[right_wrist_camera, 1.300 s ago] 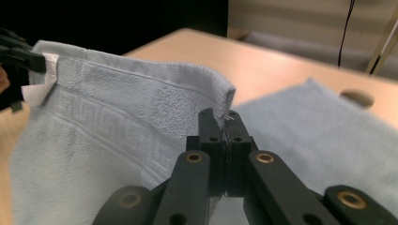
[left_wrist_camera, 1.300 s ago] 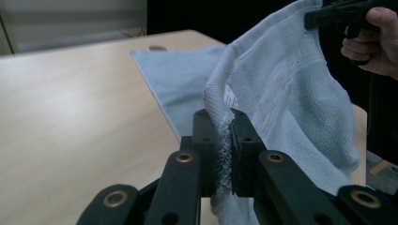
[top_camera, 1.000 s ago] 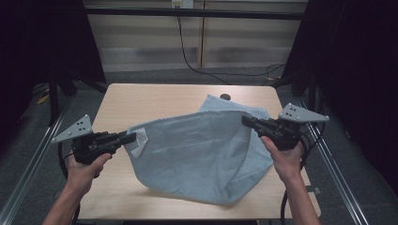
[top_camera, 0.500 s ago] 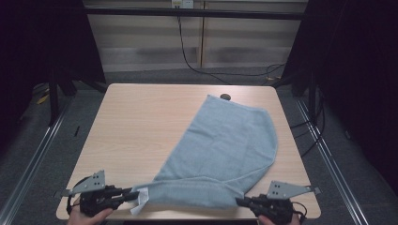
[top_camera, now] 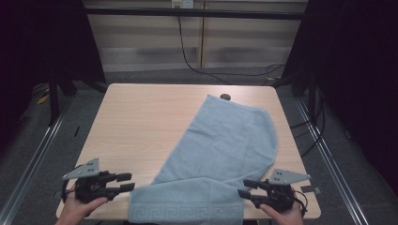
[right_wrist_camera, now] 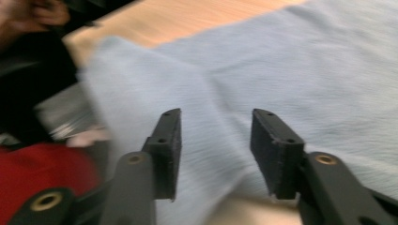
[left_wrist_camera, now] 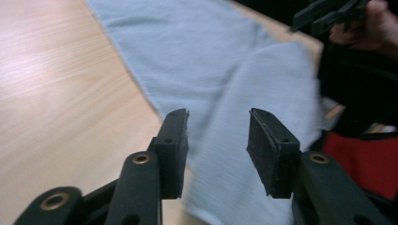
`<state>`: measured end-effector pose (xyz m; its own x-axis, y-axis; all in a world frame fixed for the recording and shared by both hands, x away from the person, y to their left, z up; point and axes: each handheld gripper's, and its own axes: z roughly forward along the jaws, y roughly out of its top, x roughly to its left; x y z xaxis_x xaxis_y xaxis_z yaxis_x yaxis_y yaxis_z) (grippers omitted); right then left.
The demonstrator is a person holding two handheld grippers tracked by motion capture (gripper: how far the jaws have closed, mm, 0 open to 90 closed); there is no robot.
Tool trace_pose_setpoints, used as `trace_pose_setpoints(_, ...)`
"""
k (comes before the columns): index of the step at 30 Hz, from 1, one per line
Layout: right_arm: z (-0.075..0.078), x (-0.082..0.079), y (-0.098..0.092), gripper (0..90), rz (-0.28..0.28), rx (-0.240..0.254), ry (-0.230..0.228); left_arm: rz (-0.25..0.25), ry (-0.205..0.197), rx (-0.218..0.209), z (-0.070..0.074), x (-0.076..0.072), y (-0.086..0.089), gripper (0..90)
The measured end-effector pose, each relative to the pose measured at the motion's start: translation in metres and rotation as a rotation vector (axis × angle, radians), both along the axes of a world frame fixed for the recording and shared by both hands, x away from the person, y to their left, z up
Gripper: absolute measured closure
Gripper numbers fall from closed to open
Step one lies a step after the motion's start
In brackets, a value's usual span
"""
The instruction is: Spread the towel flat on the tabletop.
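A light blue towel lies flat on the wooden table, running diagonally from the back right to the front edge. Its near end is folded over and shows a patterned band. My left gripper sits just left of that band's corner, and its jaws have just been opening. The left gripper view shows the open jaws with the towel beyond them, not pinched. My right gripper is at the band's right end and has also just been opening. Its pads stand apart over the towel.
A small dark knob sits at the table's back edge by the towel's far corner. Cables run across the floor behind. Metal rails flank the table. The left half of the tabletop is bare wood.
Both grippers came down and back from mid-table to the front edge, dragging the towel's end with them. The towel now lies flat and folded, and both sets of jaws have let it go.
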<state>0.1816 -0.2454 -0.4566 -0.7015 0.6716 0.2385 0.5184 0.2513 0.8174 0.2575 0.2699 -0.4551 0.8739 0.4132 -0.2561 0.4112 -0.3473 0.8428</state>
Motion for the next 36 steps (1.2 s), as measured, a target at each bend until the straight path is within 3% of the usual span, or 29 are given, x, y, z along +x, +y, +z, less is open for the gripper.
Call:
trace_pose_setpoints(4, -0.016, 0.033, 0.005, 64.5, -0.016, -0.068, 0.05, -0.035, 0.064, 0.07, -0.018, 0.04, -0.04, 64.6)
trace_pose_setpoints(6, -0.022, 0.049, 0.01, 63.1, -0.012, -0.1, 0.067, -0.046, 0.089, 0.096, -0.026, 0.058, -0.065, 68.2)
trace_pose_setpoints(8, -0.026, 0.056, 0.015, 58.9, 0.007, -0.118, 0.09, -0.058, 0.085, 0.11, -0.031, 0.065, -0.083, 68.3)
trace_pose_setpoints(11, -0.033, 0.059, 0.024, 51.2, 0.037, -0.15, 0.105, -0.126, 0.087, 0.125, -0.037, 0.065, -0.111, 64.6)
trace_pose_setpoints(13, -0.037, 0.055, 0.028, 49.0, 0.054, -0.162, 0.112, -0.127, 0.056, 0.214, -0.043, 0.061, -0.121, 63.7)
trace_pose_setpoints(16, -0.04, 0.046, 0.034, 51.7, 0.071, -0.238, 0.072, -0.113, 0.028, 0.225, -0.048, 0.055, -0.117, 69.8)
trace_pose_setpoints(17, -0.04, 0.043, 0.036, 57.3, 0.07, -0.26, 0.062, -0.113, 0.028, 0.225, -0.048, 0.055, -0.117, 72.8)
trace_pose_setpoints(18, -0.038, 0.041, 0.036, 70.0, 0.067, -0.283, 0.043, -0.104, 0.007, 0.244, -0.047, 0.051, -0.113, 74.7)
trace_pose_setpoints(19, -0.038, 0.039, 0.036, 80.4, 0.071, -0.281, 0.037, -0.091, 0.005, 0.235, -0.048, 0.048, -0.109, 74.7)
trace_pose_setpoints(21, -0.036, 0.036, 0.037, 85.1, 0.078, -0.284, 0.03, -0.09, -0.008, 0.236, -0.049, 0.044, -0.106, 75.3)
trace_pose_setpoints(27, -0.017, 0.018, 0.017, 87.3, 0.038, -0.14, -0.003, -0.061, 0.02, 0.23, -0.047, 0.022, -0.082, 76.4)
trace_pose_setpoints(31, -0.007, 0.003, 0.001, 87.2, 0.019, -0.113, -0.034, -0.054, 0.065, 0.213, -0.047, -0.001, -0.059, 77.0)
trace_pose_setpoints(36, -0.003, -0.018, -0.01, 86.9, 0.02, -0.107, -0.044, -0.075, 0.084, 0.209, -0.046, -0.018, -0.052, 77.5)
